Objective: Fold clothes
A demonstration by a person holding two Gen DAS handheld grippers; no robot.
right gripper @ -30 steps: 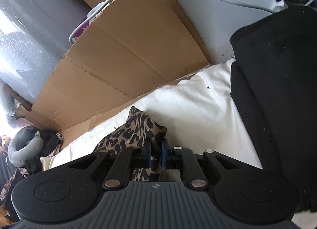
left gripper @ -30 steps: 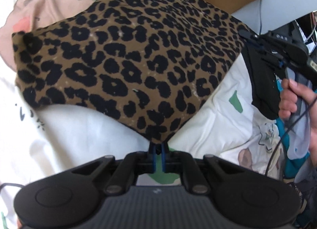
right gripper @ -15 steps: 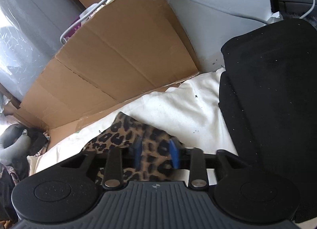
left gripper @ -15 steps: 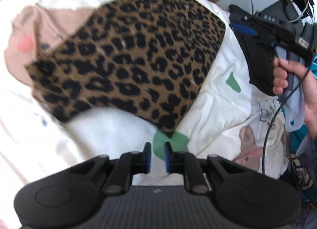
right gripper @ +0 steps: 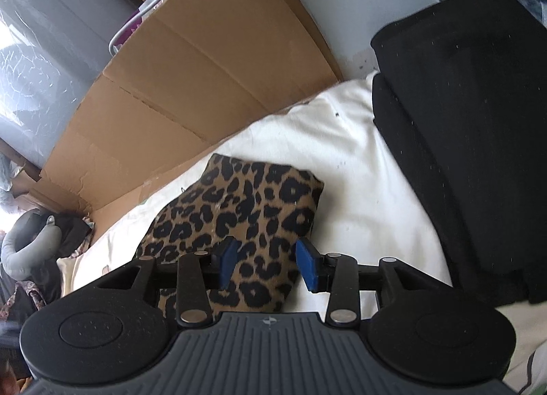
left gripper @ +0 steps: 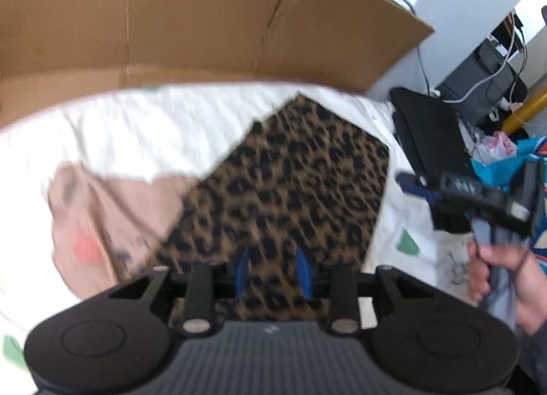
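A leopard-print garment (left gripper: 290,183) lies folded flat on the white printed sheet (left gripper: 136,128). My left gripper (left gripper: 273,275) is open above its near edge, holding nothing. In the right wrist view the same leopard garment (right gripper: 246,210) lies under my right gripper (right gripper: 268,266), which is open and empty over its corner. The right gripper also shows in the left wrist view (left gripper: 478,196), held by a hand at the right.
A flattened cardboard sheet (left gripper: 171,18) stands behind the bed. A folded black garment (right gripper: 471,138) lies to the right of the leopard piece. A pink garment (left gripper: 102,217) lies to the left. A grey neck pillow (right gripper: 30,244) and clutter sit at the far left.
Both grippers let go of the leopard garment and opened wide. The garment dropped flat onto the sheet. The left view has swung up and towards the cardboard.
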